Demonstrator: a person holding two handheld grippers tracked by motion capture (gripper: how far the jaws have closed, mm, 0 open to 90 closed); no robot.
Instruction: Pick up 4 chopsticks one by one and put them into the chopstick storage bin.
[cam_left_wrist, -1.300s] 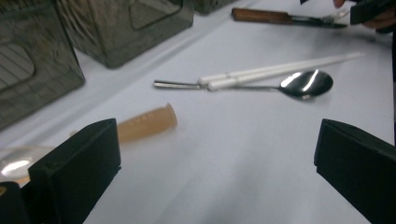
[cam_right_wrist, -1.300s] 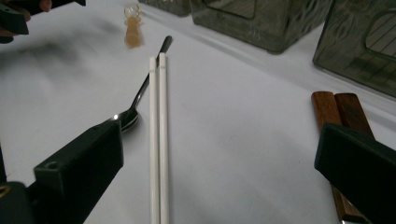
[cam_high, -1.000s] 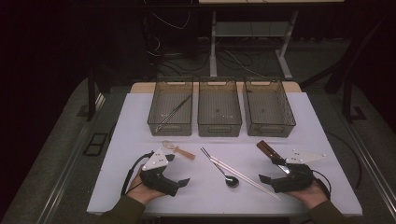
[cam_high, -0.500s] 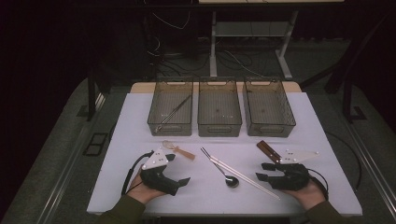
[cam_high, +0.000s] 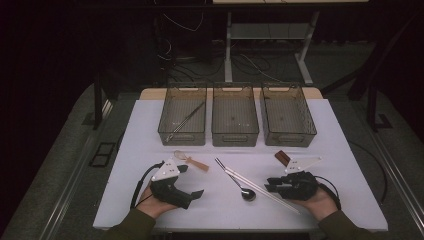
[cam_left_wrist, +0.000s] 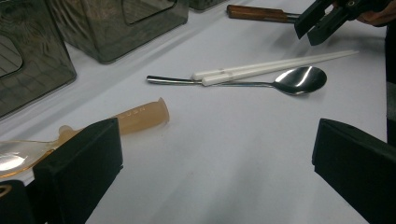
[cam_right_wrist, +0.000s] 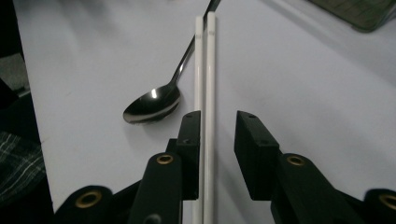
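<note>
A pair of white chopsticks (cam_high: 260, 186) lies slantwise on the white table (cam_high: 150, 130), beside a metal spoon (cam_high: 247, 194). My right gripper (cam_high: 270, 185) lies low at the chopsticks' near end. In the right gripper view the chopsticks (cam_right_wrist: 205, 70) run between the jaws of the right gripper (cam_right_wrist: 218, 122), against the left one, with a gap to the right one. The jaws have just been closing. The spoon (cam_right_wrist: 152, 105) lies just outside them. My left gripper (cam_high: 191, 181) rests open at front left, with bare table between its jaws (cam_left_wrist: 217, 135).
Three dark mesh bins (cam_high: 235, 117) stand in a row at the back; the left bin (cam_high: 182, 120) holds long thin utensils. A clear spoon with a tan handle (cam_high: 190, 160) lies near the left gripper. A wooden-handled utensil (cam_high: 282, 157) lies behind the right gripper.
The right gripper has slid left to the chopsticks and its jaws have narrowed around them. The left hand has stayed where it was.
</note>
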